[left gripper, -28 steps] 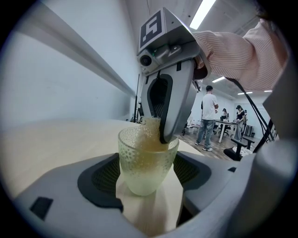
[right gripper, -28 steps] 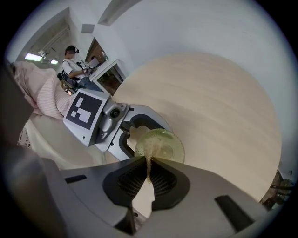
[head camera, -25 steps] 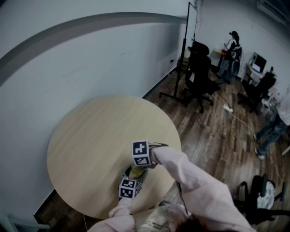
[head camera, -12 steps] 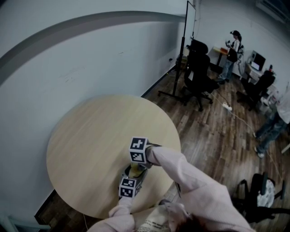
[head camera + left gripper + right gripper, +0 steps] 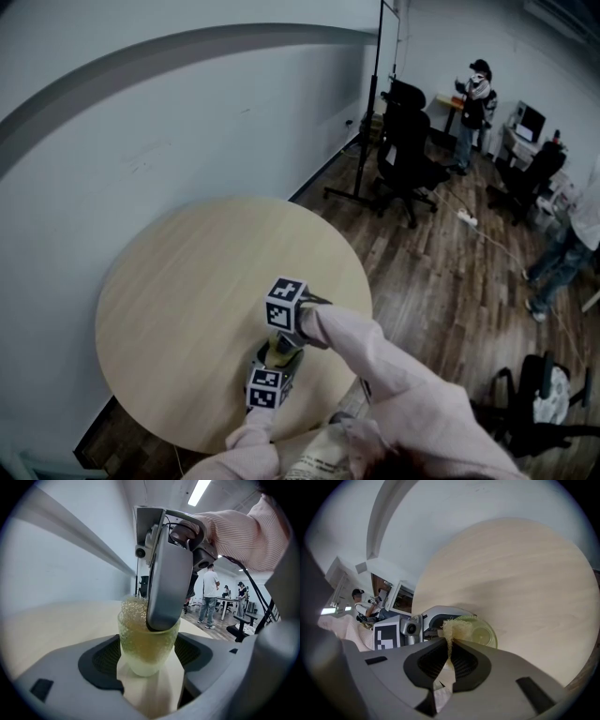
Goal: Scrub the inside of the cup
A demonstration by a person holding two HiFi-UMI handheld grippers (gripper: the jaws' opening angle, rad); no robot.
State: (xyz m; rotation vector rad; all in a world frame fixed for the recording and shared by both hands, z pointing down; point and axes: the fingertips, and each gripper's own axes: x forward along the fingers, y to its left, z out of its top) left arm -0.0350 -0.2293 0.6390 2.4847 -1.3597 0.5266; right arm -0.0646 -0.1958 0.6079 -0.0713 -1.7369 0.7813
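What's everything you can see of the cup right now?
The cup is a pale yellow-green, see-through tumbler with a pebbled wall, plastic or glass by its look. It stands upright on the round wooden table, near the person's edge. The left gripper clamps its sides. Its mouth is open, and the right gripper pushes a coarse yellowish sponge down inside, some of it poking above the rim. No handle shows.

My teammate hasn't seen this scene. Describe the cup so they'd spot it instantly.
On the round pale wooden table, look at its near edge, between the left gripper's jaws. The cup is the only vessel there: translucent pale green, bumpy-textured, with the right gripper's yellowish scrubber pushed inside.
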